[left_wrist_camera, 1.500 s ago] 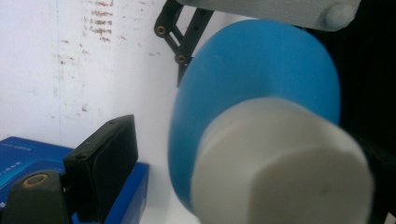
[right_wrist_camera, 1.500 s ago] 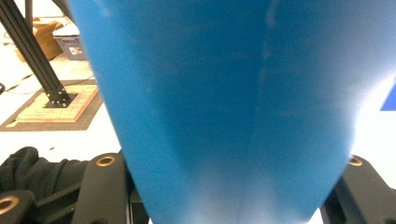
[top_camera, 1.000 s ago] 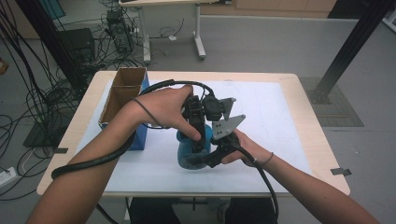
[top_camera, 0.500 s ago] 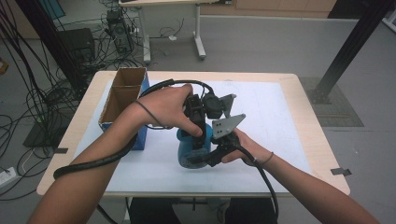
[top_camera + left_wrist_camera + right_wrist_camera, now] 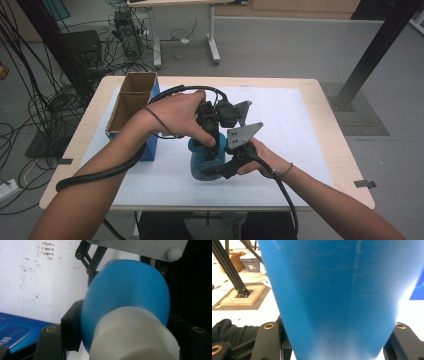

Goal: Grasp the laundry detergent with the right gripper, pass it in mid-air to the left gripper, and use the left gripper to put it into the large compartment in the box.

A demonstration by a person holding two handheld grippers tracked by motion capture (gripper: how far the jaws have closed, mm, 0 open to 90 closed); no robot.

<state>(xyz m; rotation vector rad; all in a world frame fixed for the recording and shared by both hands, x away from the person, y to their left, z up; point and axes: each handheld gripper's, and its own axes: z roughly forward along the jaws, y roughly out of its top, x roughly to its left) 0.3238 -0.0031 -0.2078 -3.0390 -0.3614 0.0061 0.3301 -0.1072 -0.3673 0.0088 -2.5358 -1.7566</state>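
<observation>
A blue bottle [image 5: 202,161] with a white cap [image 5: 135,335] stands on the white mat in the middle of the table. My left gripper [image 5: 210,144] comes down on it from above. Its jaws have just been closing, and in the left gripper view the left gripper [image 5: 125,342] sits shut around the white cap, the blue body [image 5: 125,290] beyond it. My right gripper [image 5: 220,167] reaches in from the right at the bottle's lower part. In the right gripper view the right gripper [image 5: 334,342] is shut on the blue body [image 5: 337,290].
An open cardboard box [image 5: 131,100] stands at the table's left with a blue box [image 5: 150,146] against its near side. The white mat [image 5: 295,125] covers most of the tabletop. Cables trail from both grippers over the table's near edge.
Both hands and the bottle keep their places. The left hand's fingers have tightened slightly on its gripper.
</observation>
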